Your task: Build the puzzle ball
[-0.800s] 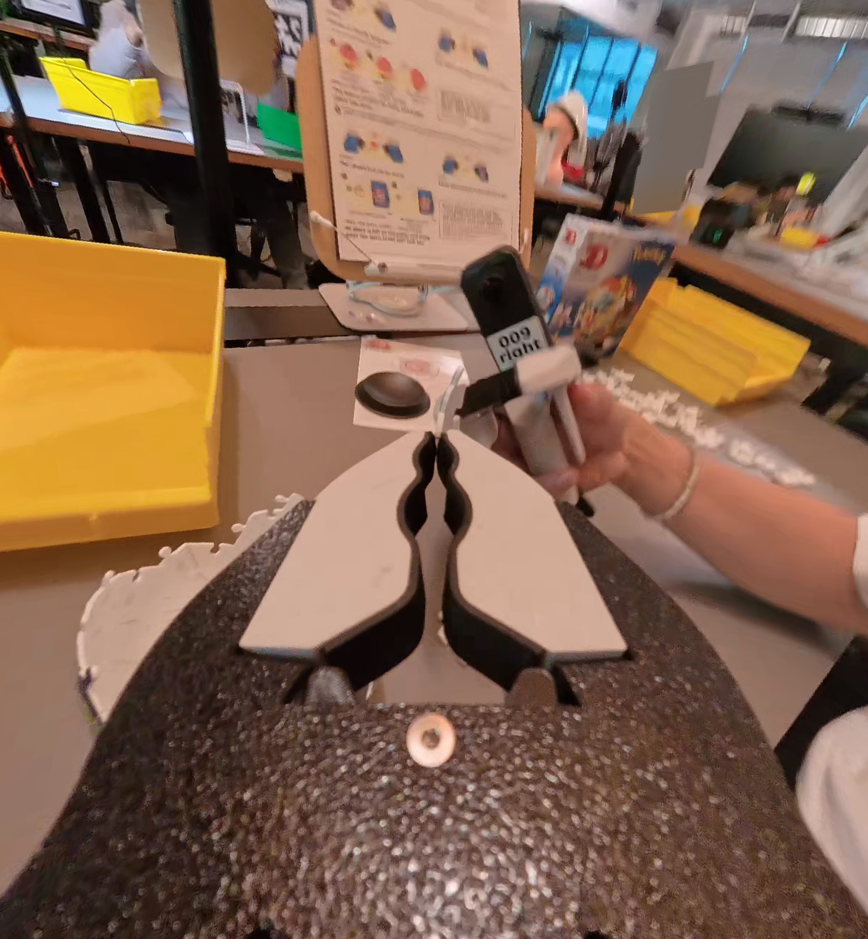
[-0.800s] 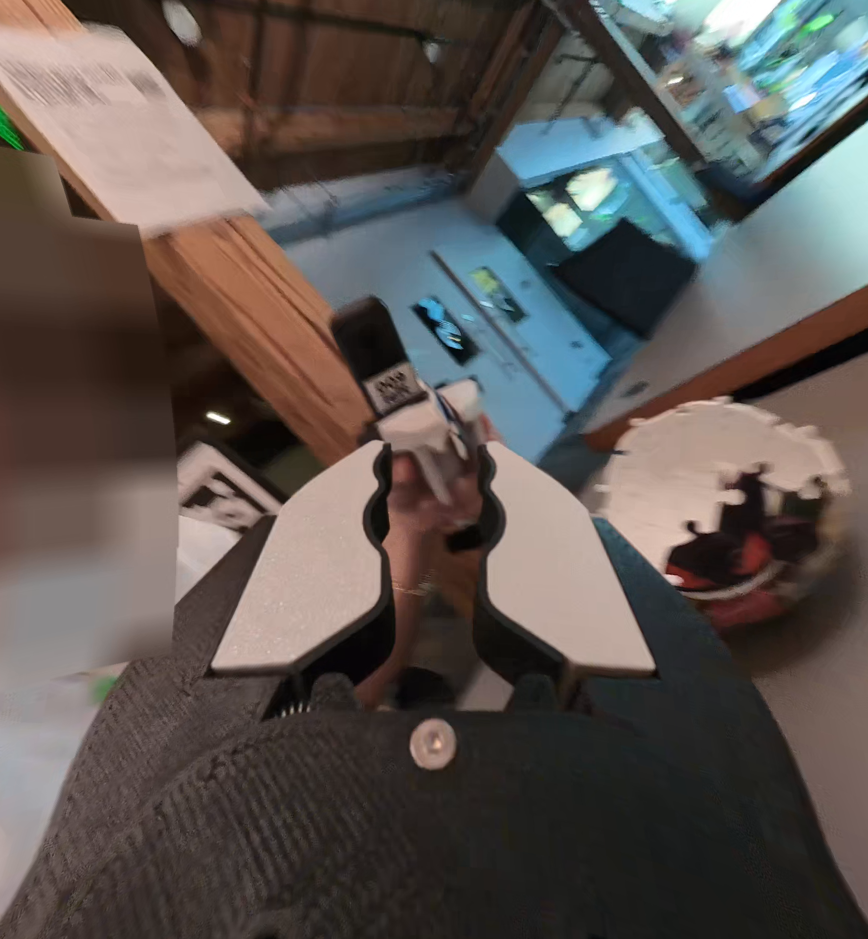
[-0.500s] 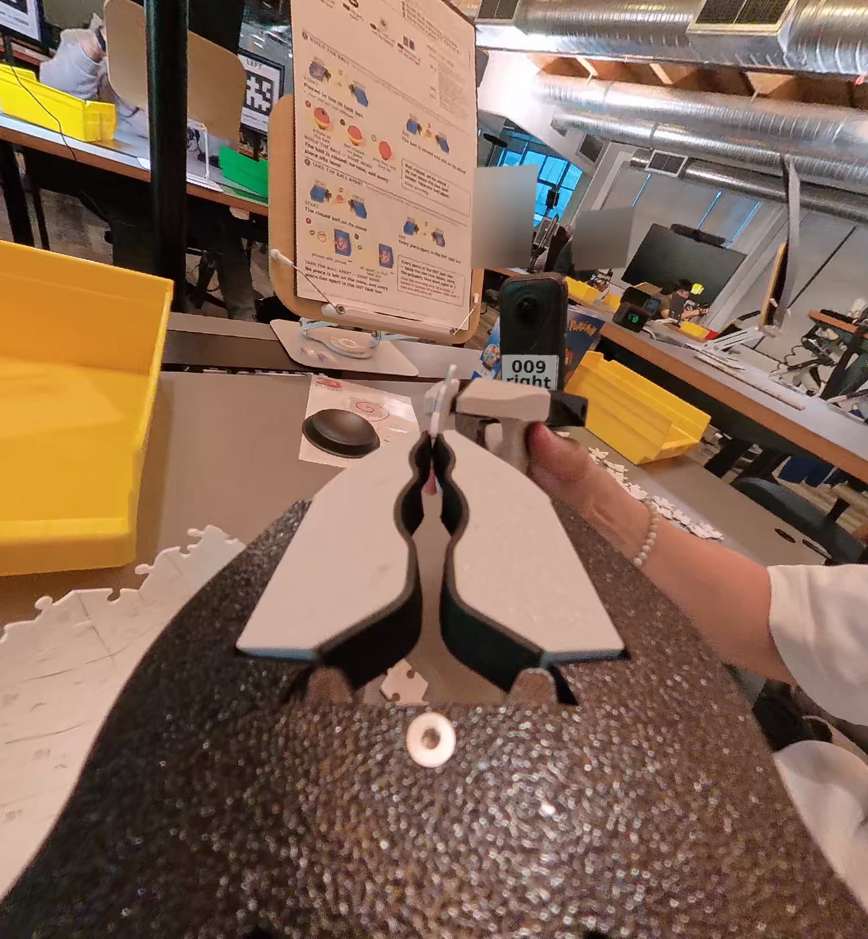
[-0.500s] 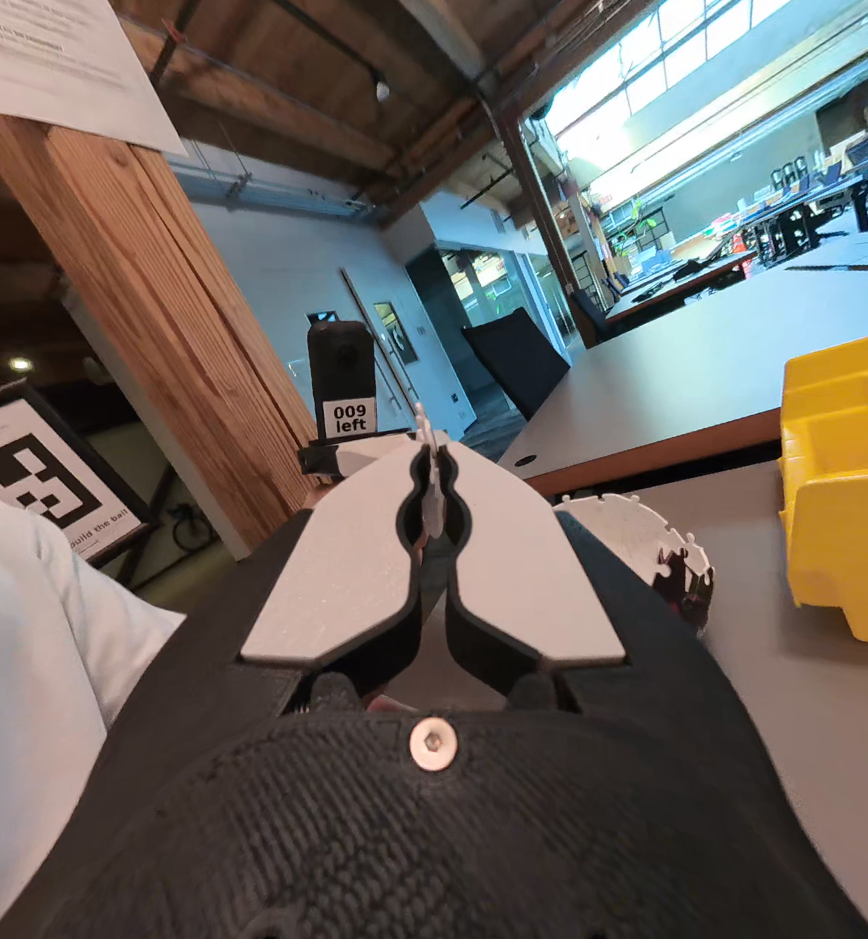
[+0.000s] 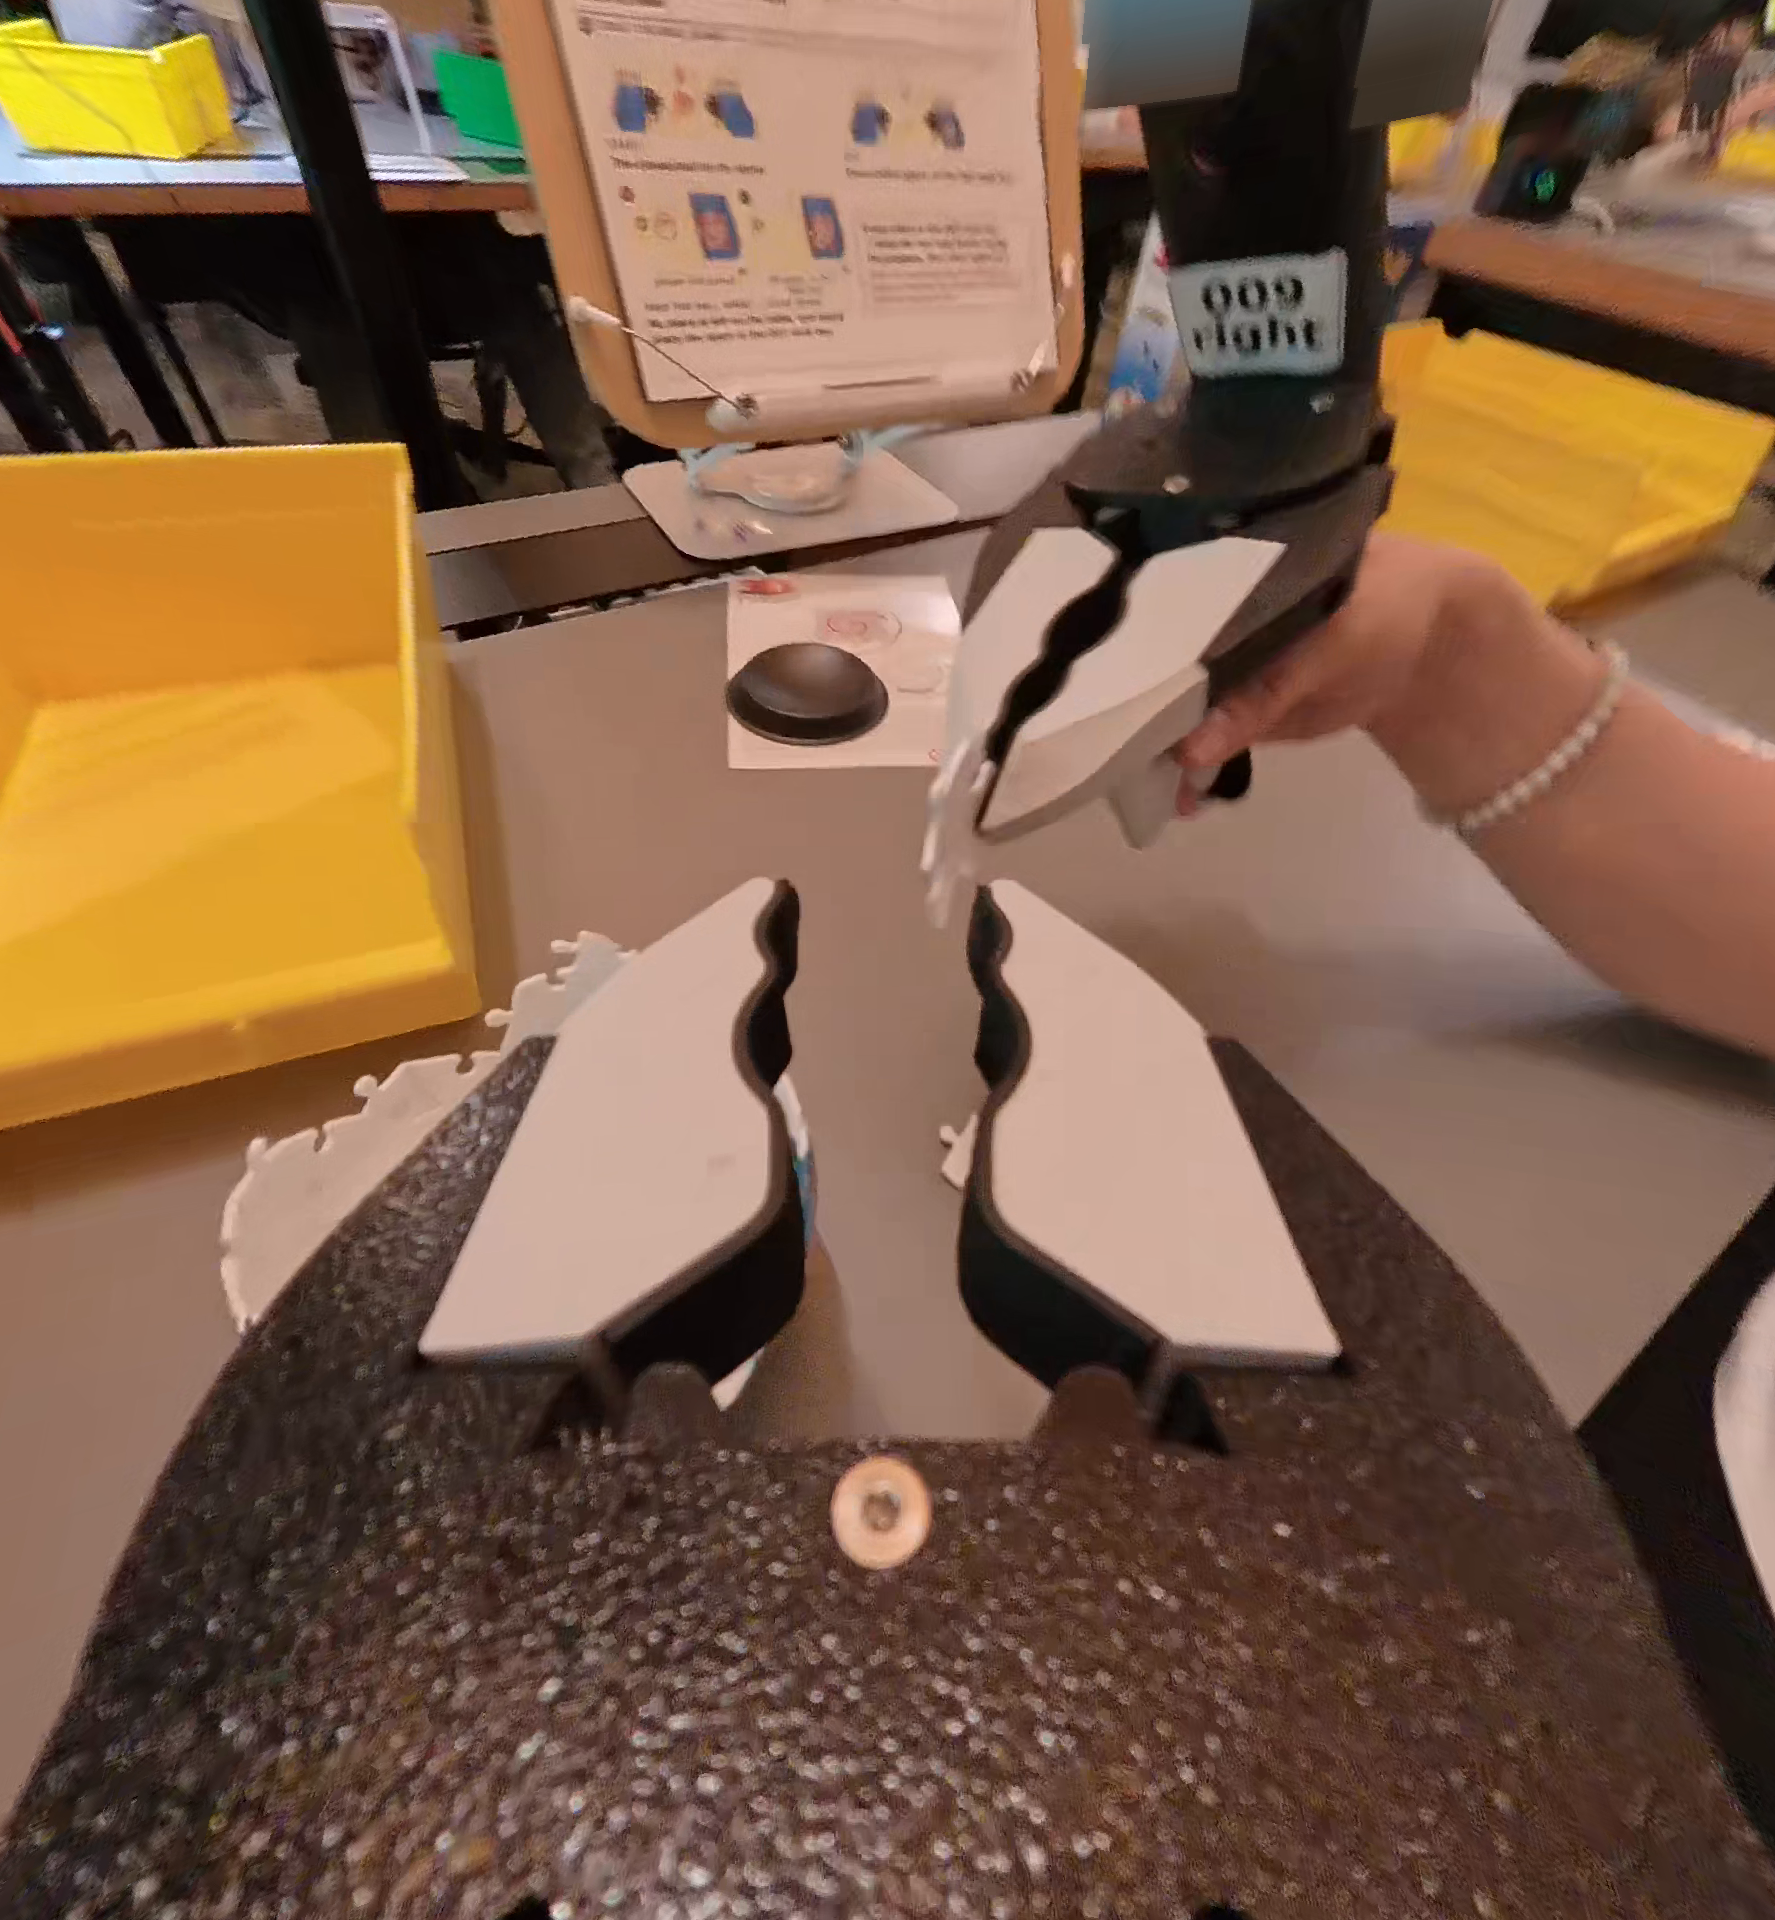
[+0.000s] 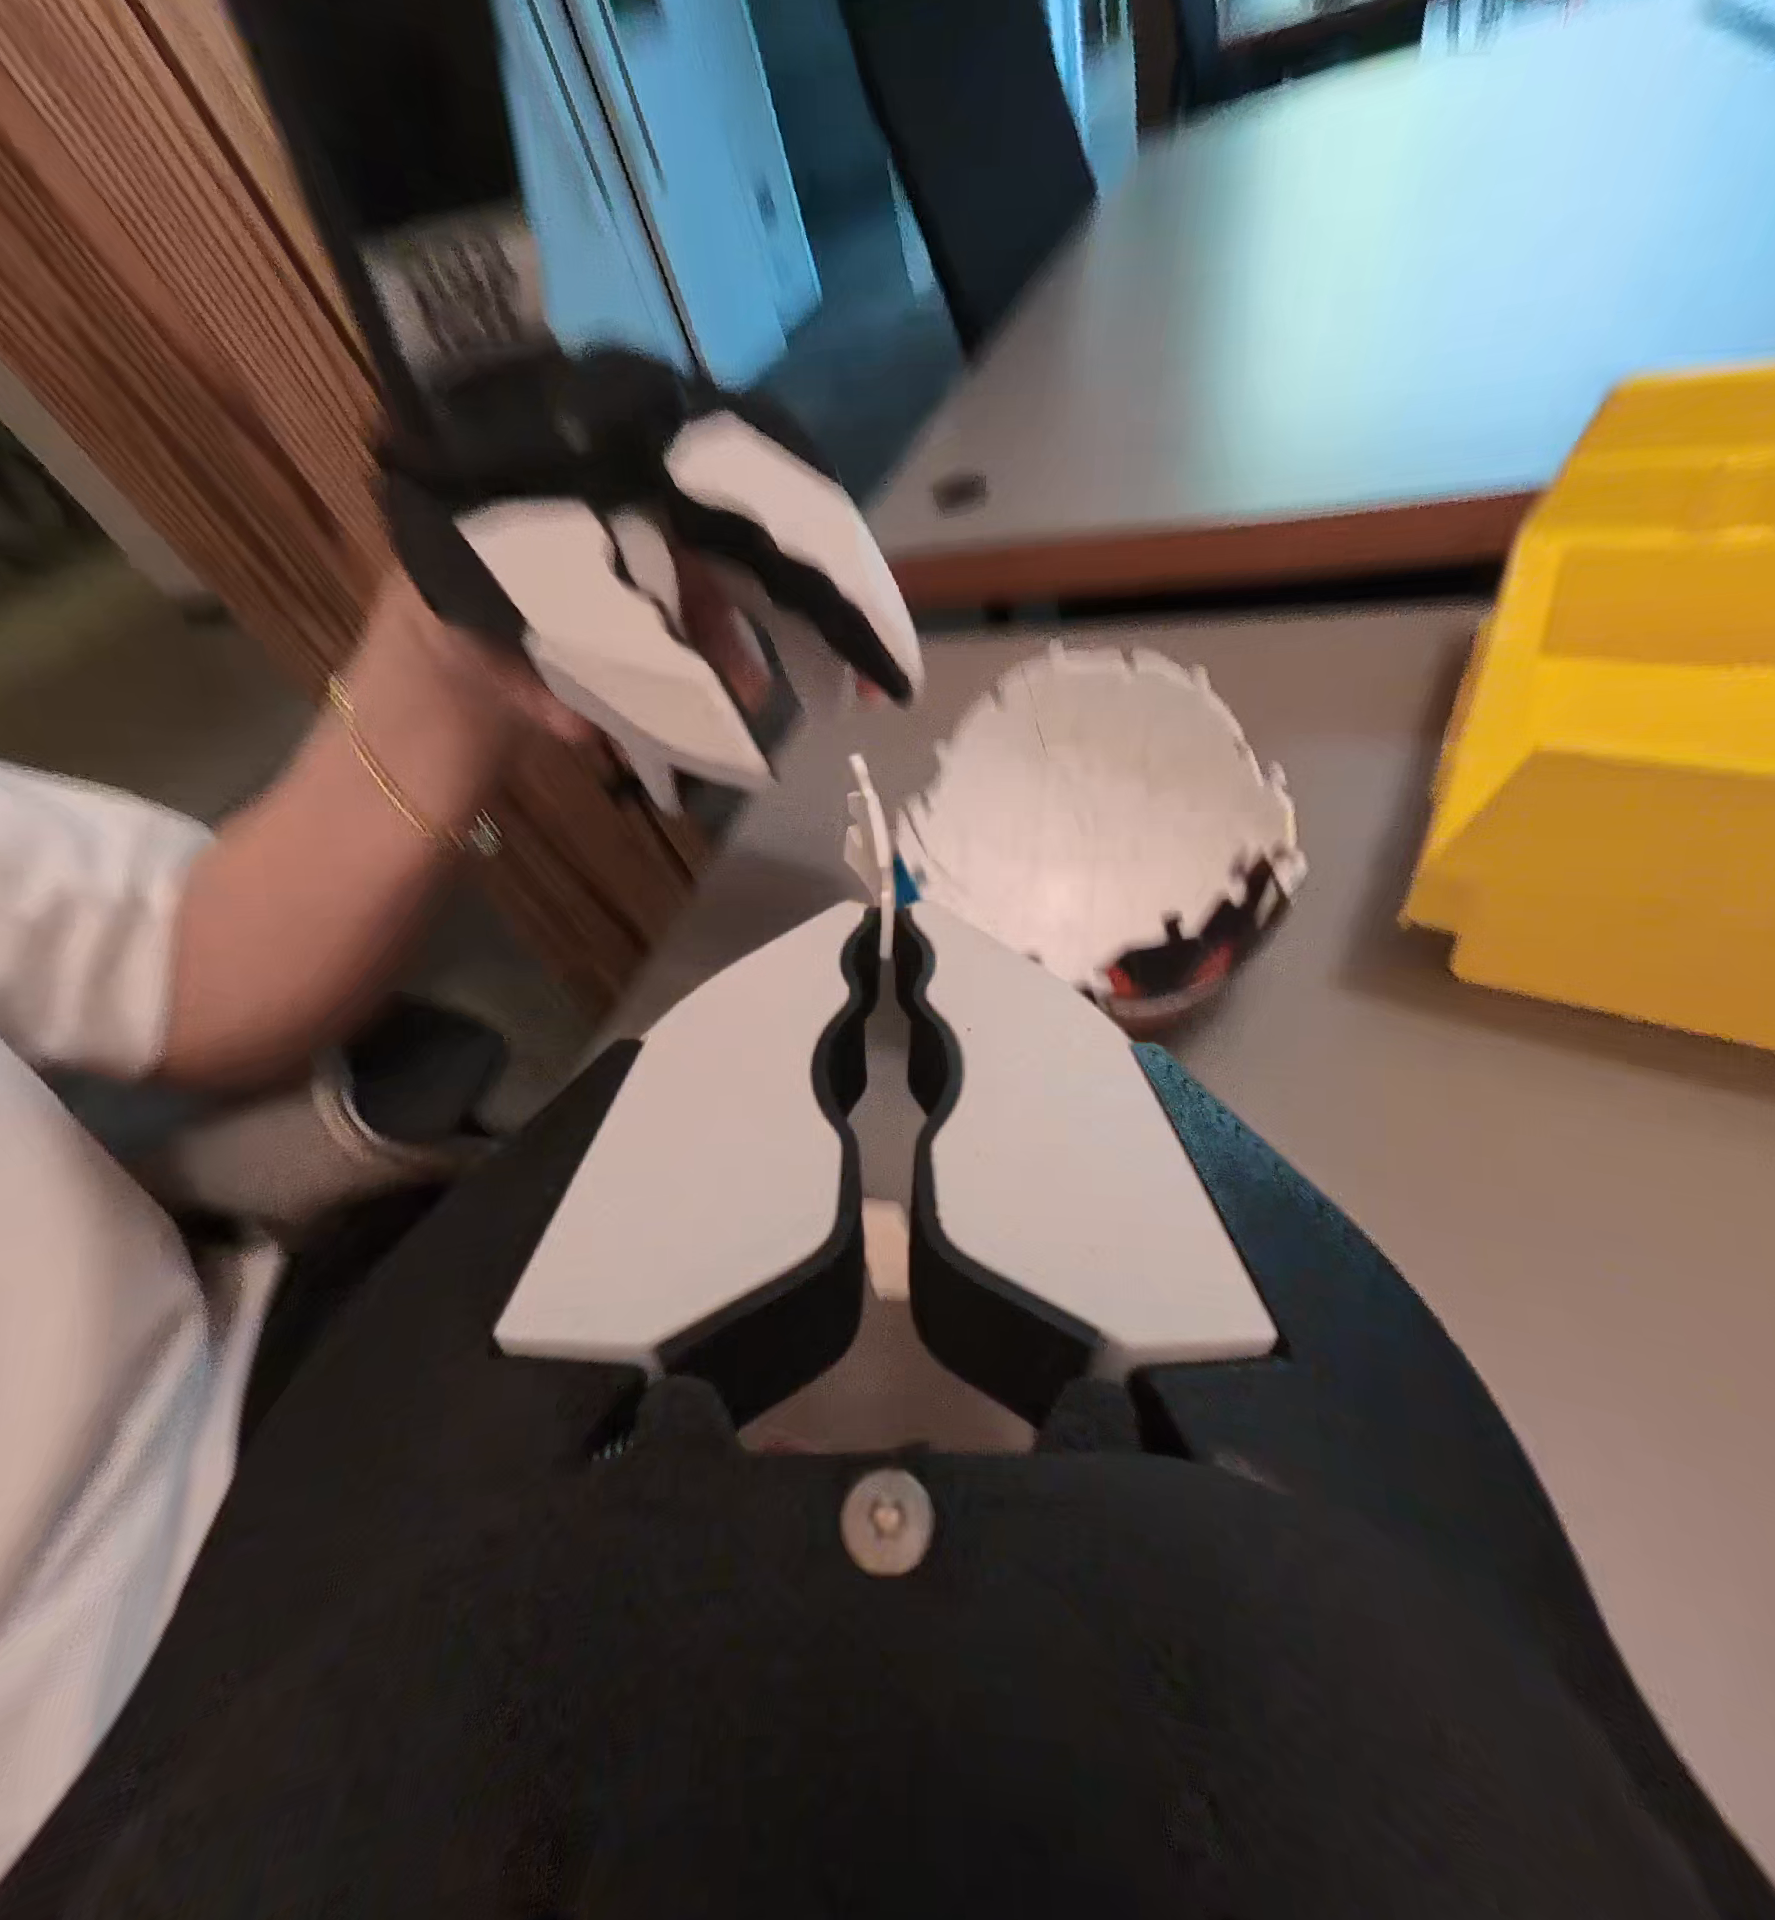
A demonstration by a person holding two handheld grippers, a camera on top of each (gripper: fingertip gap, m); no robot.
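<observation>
My left gripper (image 5: 883, 904) is open and empty, low over the grey table. Just beyond its tips my right gripper (image 5: 978, 805) points down, shut on a thin white puzzle piece (image 5: 950, 831). In the right wrist view the right gripper (image 6: 888, 920) pinches that piece (image 6: 867, 831) edge-on, with the left gripper (image 6: 831, 727) open just behind it. The half-built puzzle ball (image 6: 1101, 831), a white shell with a jagged rim, lies on the table beyond. In the left wrist view the ball (image 5: 395, 1101) is partly hidden under my left gripper.
A yellow bin (image 5: 166, 727) stands at the left and shows in the right wrist view (image 6: 1641, 779). A black round stand (image 5: 805, 696) sits on a paper sheet ahead, below an instruction board (image 5: 810, 187). A loose piece (image 5: 956, 1148) lies on the table. More yellow bins (image 5: 1537, 457) stand at the right. About 4 centimeters separates my left fingertips from my right.
The white piece passed from my left gripper to my right: the right shut on it, then the left opened and let go. Both grippers tilted down toward the table.
</observation>
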